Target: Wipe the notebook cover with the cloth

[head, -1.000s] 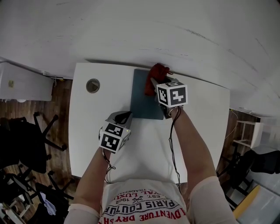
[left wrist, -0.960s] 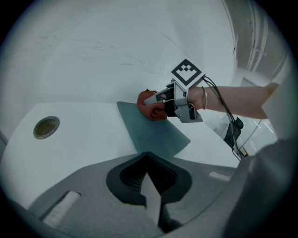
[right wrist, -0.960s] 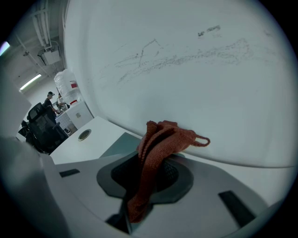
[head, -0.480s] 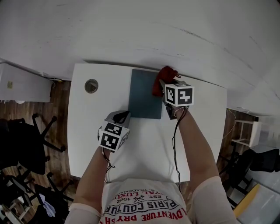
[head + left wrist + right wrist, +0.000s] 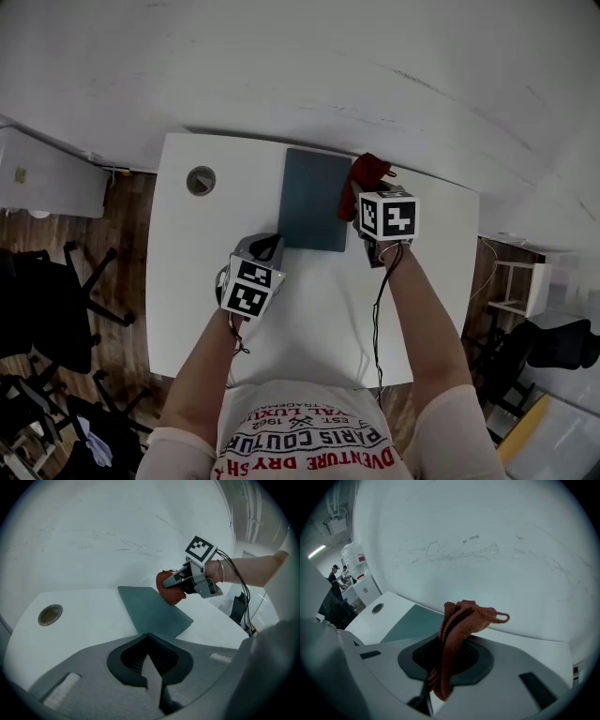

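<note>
One teal notebook (image 5: 316, 199), one red cloth (image 5: 367, 172)

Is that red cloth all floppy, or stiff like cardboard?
Probably floppy: the cloth bunches into soft folds and droops where the right gripper pinches it. Its knitted surface looks rough, so it will likely grip rather than slip when pushed across something smooth.

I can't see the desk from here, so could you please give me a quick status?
Right gripper shut on red cloth; left gripper shut, empty. Cloth at notebook's far right edge. Cover unobstructed.
</note>
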The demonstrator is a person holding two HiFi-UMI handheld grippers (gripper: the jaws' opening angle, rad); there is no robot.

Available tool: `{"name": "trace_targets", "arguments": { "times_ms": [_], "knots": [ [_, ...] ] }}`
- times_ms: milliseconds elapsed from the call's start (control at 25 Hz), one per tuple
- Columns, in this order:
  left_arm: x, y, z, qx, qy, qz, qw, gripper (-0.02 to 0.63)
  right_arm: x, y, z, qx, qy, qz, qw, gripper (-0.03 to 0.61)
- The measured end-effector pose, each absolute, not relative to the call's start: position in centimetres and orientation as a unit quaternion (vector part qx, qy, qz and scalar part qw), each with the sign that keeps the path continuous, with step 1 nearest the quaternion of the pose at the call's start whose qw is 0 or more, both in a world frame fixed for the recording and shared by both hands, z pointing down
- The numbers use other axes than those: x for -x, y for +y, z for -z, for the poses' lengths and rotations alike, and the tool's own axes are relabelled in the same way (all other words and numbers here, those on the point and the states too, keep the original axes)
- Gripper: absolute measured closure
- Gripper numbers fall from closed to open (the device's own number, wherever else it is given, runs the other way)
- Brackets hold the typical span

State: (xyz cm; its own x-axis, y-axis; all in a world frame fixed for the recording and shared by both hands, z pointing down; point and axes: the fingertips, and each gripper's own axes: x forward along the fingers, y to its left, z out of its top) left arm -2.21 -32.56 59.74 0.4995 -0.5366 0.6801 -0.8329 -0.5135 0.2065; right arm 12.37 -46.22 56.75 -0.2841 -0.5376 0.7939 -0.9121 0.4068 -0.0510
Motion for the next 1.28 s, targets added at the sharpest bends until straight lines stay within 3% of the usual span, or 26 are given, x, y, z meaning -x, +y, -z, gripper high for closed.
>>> {"name": "trace_targets", "arguments": {
  "times_ms": [560,1280],
  "knots": [
    [2.2,-32.8,-59.7,-0.827,-0.387,-0.268,0.307,0.604,2.4,-40.9,-57.7,-0.319,-0.826,-0.278,0.372,0.502],
    [2.3,-32.7,-59.9,-0.823,-0.389,-0.271,0.313,0.603,-2.6,-41.8,-59.2,-0.366,-0.809,-0.256,0.381,0.500]
  ]
}}
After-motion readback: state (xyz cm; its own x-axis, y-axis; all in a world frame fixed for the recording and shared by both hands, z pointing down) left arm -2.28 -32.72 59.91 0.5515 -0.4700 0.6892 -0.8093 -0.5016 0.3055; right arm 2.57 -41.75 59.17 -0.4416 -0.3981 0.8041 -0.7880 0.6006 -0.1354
